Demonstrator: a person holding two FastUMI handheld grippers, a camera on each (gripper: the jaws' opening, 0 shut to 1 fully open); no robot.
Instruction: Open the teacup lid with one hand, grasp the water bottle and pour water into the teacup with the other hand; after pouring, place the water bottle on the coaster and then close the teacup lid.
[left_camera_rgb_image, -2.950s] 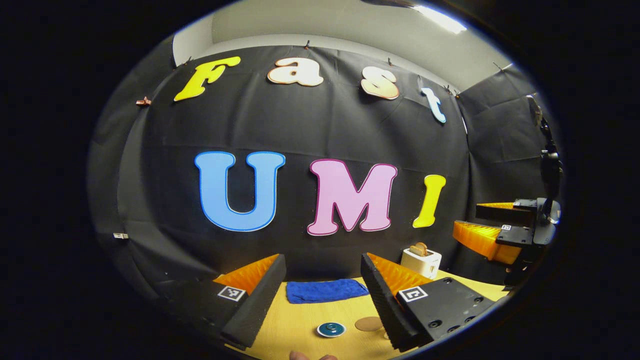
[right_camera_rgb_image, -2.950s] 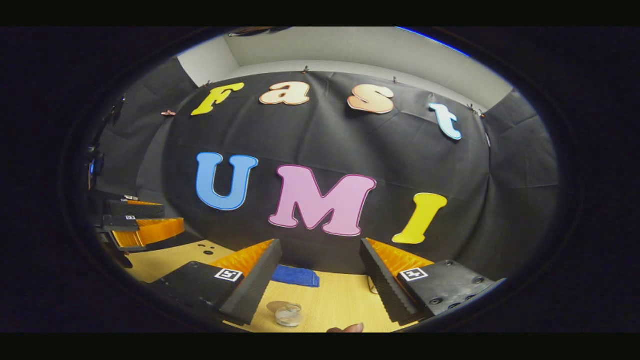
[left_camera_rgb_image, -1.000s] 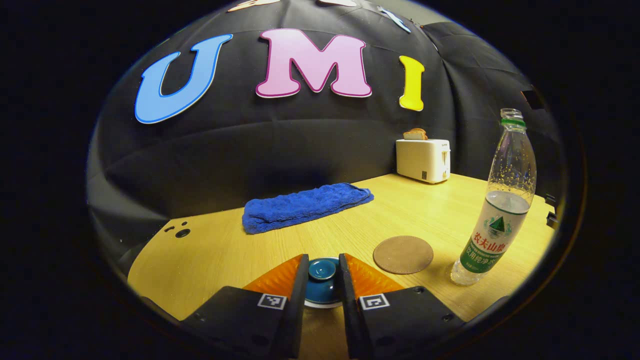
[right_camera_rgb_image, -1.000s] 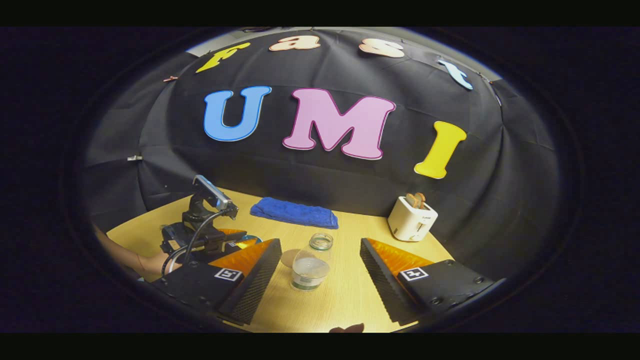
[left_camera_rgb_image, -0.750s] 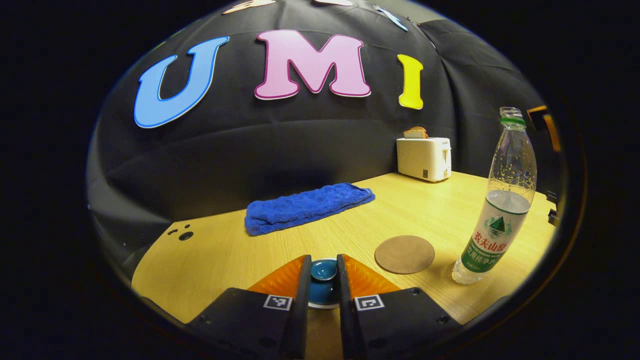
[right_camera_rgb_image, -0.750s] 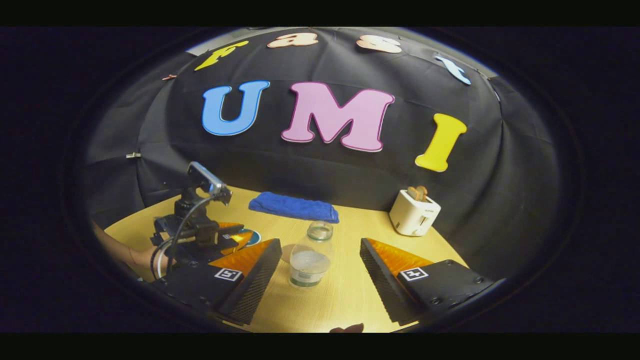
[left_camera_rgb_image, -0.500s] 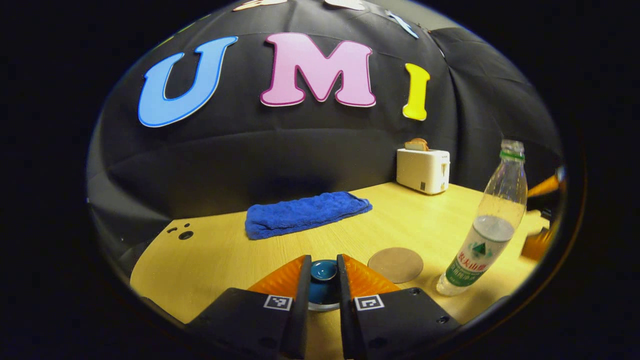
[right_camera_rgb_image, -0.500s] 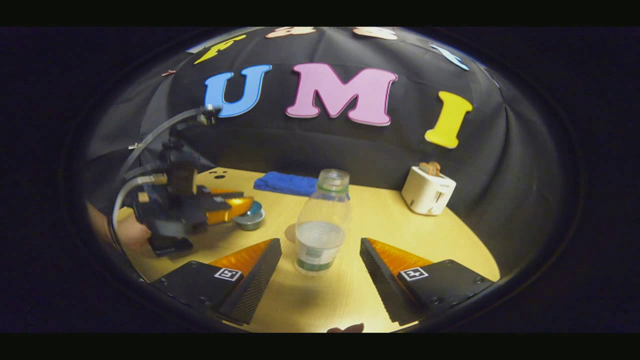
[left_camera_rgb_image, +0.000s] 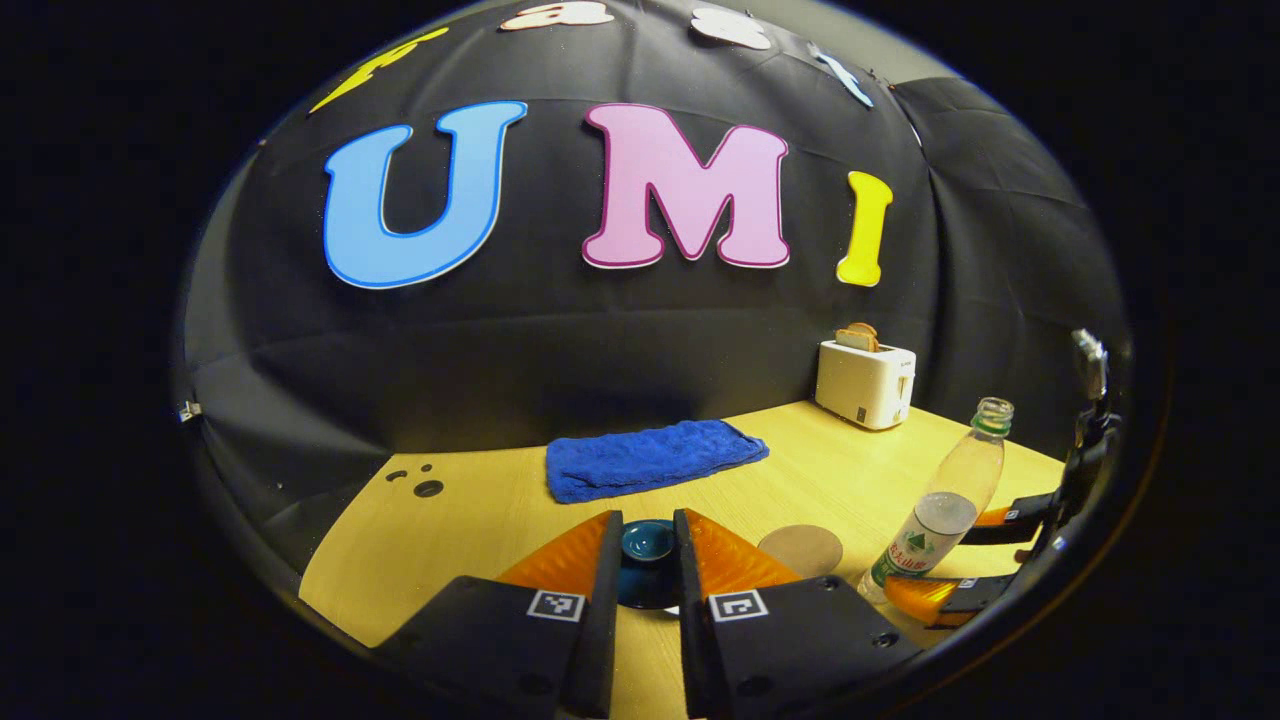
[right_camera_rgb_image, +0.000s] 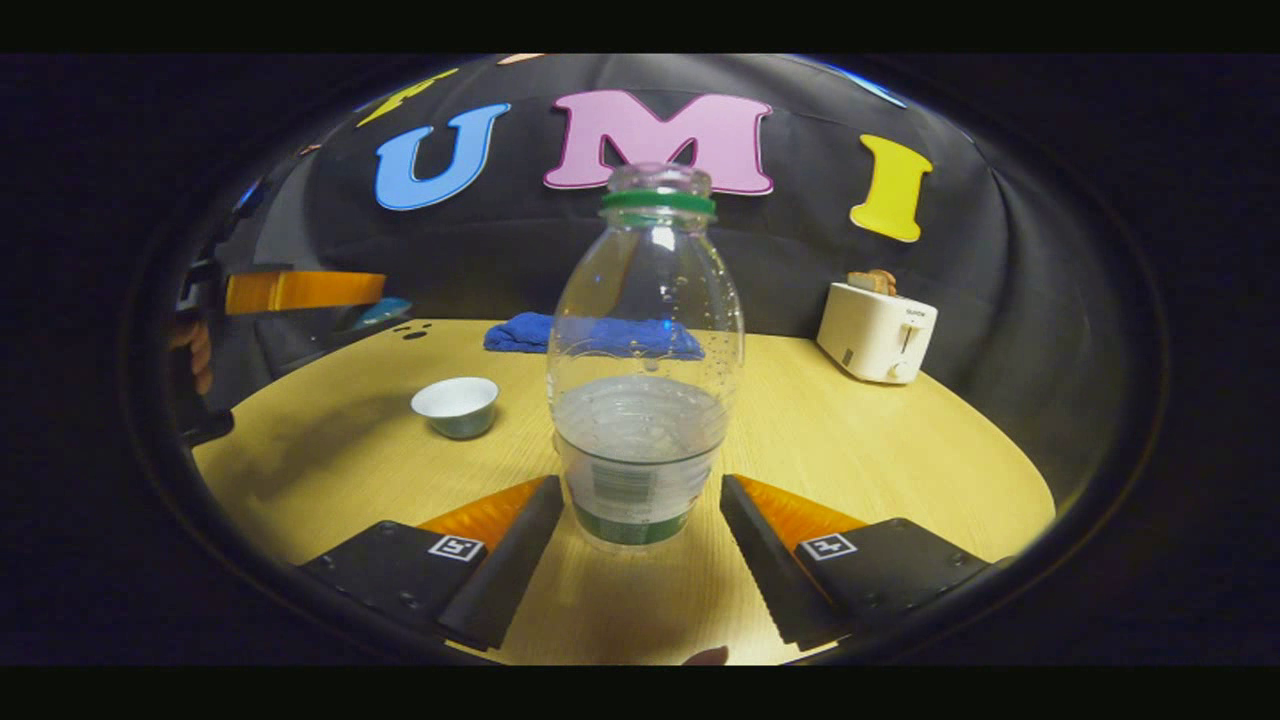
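Note:
My left gripper (left_camera_rgb_image: 647, 528) is shut on the dark blue teacup lid (left_camera_rgb_image: 646, 578) and holds it above the table. The lidless white teacup (right_camera_rgb_image: 456, 405) stands on the table at the left of the right gripper view. That view also has the left gripper (right_camera_rgb_image: 370, 298) and the lid (right_camera_rgb_image: 383, 311) raised at the far left. The clear water bottle (right_camera_rgb_image: 645, 380), uncapped and partly full, stands upright between the open fingers of my right gripper (right_camera_rgb_image: 640, 492). In the left gripper view the right gripper (left_camera_rgb_image: 948, 562) flanks the bottle (left_camera_rgb_image: 940, 505), beside the round brown coaster (left_camera_rgb_image: 800, 549).
A folded blue towel (left_camera_rgb_image: 655, 458) lies at the back of the wooden table (right_camera_rgb_image: 850, 450). A white toaster (right_camera_rgb_image: 877, 342) with bread stands at the back right. A hand (right_camera_rgb_image: 195, 350) holds the left gripper at the left edge.
The left gripper shut on the lid and lifted it off the teacup. The right gripper came down and forward until its open fingers stand on either side of the bottle.

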